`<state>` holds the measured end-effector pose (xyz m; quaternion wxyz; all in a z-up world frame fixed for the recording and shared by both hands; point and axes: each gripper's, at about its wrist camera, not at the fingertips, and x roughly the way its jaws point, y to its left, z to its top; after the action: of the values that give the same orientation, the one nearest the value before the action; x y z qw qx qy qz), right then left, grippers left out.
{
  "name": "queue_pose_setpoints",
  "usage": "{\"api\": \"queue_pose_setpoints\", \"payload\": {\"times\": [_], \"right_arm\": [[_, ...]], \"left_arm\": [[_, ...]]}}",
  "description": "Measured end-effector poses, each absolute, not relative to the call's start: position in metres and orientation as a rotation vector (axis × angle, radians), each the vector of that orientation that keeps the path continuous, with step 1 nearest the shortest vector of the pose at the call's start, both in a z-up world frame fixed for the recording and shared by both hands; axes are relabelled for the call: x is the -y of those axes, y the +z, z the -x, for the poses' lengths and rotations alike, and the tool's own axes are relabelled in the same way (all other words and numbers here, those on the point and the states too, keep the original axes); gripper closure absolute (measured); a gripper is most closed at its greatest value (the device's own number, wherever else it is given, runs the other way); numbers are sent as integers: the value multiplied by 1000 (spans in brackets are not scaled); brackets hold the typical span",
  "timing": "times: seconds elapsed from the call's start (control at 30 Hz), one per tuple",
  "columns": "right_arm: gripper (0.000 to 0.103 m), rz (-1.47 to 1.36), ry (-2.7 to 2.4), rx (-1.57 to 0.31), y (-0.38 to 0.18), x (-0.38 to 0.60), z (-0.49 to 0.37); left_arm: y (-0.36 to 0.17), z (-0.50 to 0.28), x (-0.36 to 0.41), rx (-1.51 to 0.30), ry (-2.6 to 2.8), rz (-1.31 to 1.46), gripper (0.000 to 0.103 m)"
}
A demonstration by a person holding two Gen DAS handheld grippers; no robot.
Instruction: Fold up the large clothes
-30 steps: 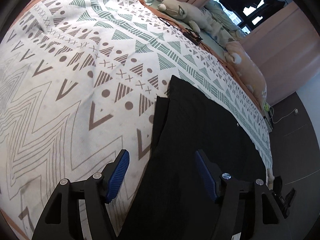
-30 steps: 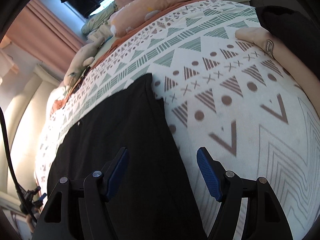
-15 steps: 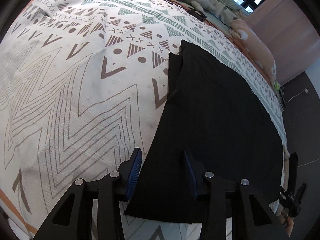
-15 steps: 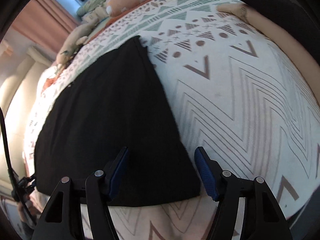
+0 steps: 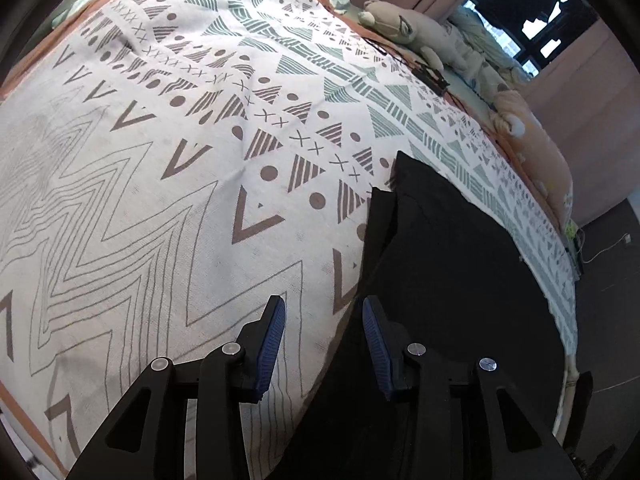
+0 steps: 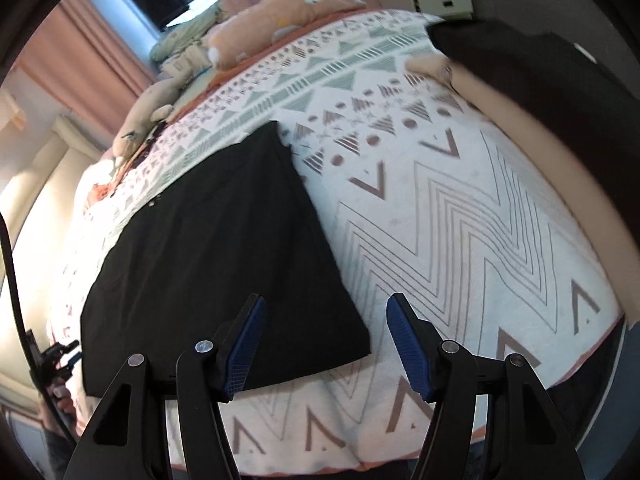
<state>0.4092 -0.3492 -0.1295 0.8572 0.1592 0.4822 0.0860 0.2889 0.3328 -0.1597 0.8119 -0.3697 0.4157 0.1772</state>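
A black garment [image 5: 460,280] lies folded flat on the patterned bedspread [image 5: 160,200]. In the left wrist view its left edge runs down between the blue pads [image 5: 276,340] of my left gripper [image 5: 324,336]. The jaws stand half apart above the cloth and grip nothing. From the right wrist the same black garment [image 6: 224,248] fills the left half of the bed. My right gripper [image 6: 324,340] hangs open over its near right corner, pads clear of the fabric.
Plush toys [image 5: 404,28] and an orange pillow [image 6: 280,12] line the far side of the bed. A person's bare forearm [image 6: 520,152] with a black sleeve [image 6: 540,68] lies across the right side. A nightstand [image 6: 428,0] stands behind. Dark floor [image 5: 608,280] runs past the bed's edge.
My left gripper's jaws have narrowed and now straddle the garment's left edge. The right gripper has pulled back, so the garment's near edge and corner have come into view.
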Motion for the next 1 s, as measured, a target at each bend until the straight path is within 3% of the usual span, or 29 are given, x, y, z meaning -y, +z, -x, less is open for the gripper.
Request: {"api": "queue_pose_setpoints", "payload": {"times": [0.1, 0.27, 1.0], "right_arm": [[38, -312, 222, -1003, -122, 330, -409], [38, -237, 307, -1018, -118, 279, -412], [38, 13, 541, -1089, -151, 107, -370]], "left_arm": [[-152, -272, -326, -859, 330, 811, 59], [-148, -240, -316, -812, 296, 870, 27], [-198, -201, -288, -830, 161, 1111, 30]]}}
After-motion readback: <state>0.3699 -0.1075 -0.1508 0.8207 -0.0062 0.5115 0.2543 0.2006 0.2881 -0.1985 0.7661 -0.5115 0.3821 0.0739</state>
